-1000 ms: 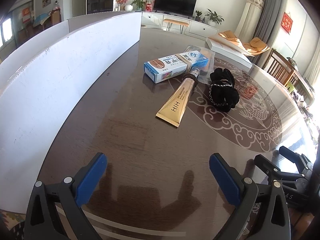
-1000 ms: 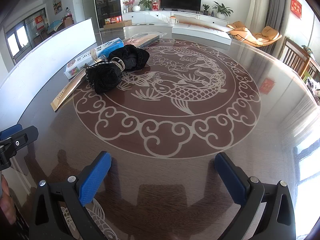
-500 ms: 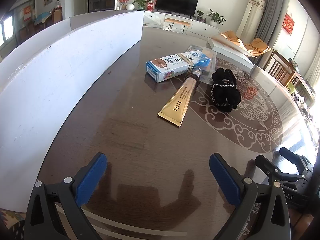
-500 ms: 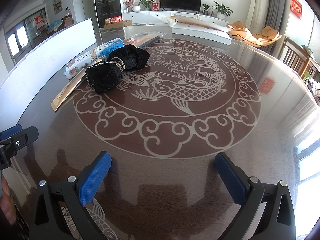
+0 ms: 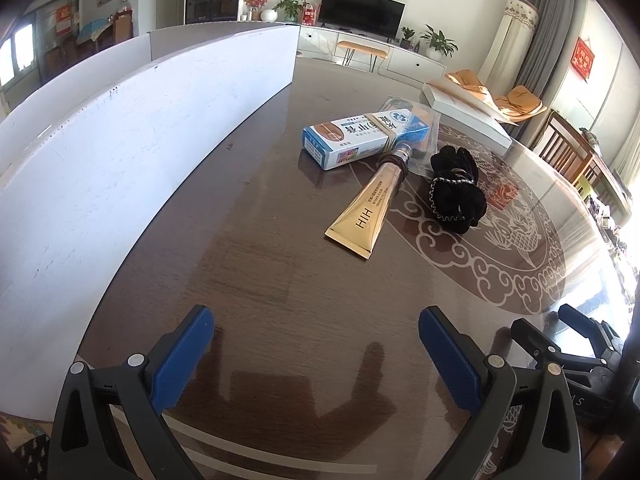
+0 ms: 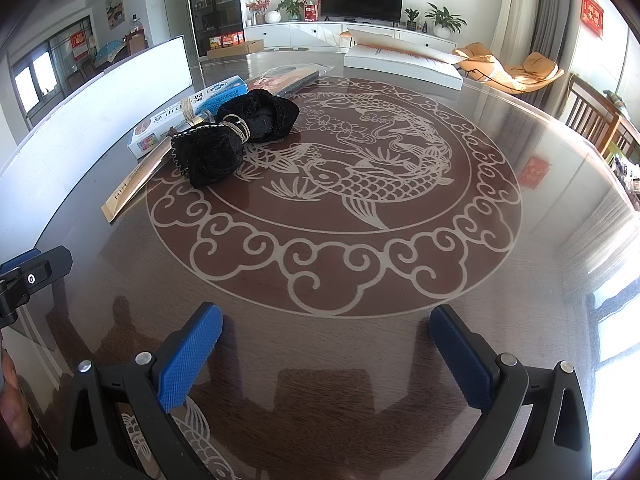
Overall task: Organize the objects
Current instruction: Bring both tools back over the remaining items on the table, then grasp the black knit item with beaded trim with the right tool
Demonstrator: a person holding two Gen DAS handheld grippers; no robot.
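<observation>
A gold tube [image 5: 370, 210] lies on the round brown table [image 5: 260, 280], its cap against a blue and white box [image 5: 364, 138]. A black cloth bundle [image 5: 456, 192] lies to the tube's right. A clear packet [image 5: 420, 120] lies behind the box. In the right wrist view the bundle [image 6: 236, 138], the box [image 6: 188, 114], the tube [image 6: 132, 186] and the packet [image 6: 288, 78] sit at the far left. My left gripper [image 5: 316, 344] is open and empty near the table's front edge. My right gripper [image 6: 326, 344] is open and empty, well short of the objects.
A white upright board [image 5: 120, 152] runs along the table's left side. A flat white box [image 6: 400, 62] lies at the table's far edge. Chairs [image 6: 596, 120] stand to the right. The right gripper's body [image 5: 568, 360] shows at the left view's lower right.
The left gripper has shifted slightly, so the objects sit a little more to the right and lower in its view. The right gripper has not moved. Both stay open.
</observation>
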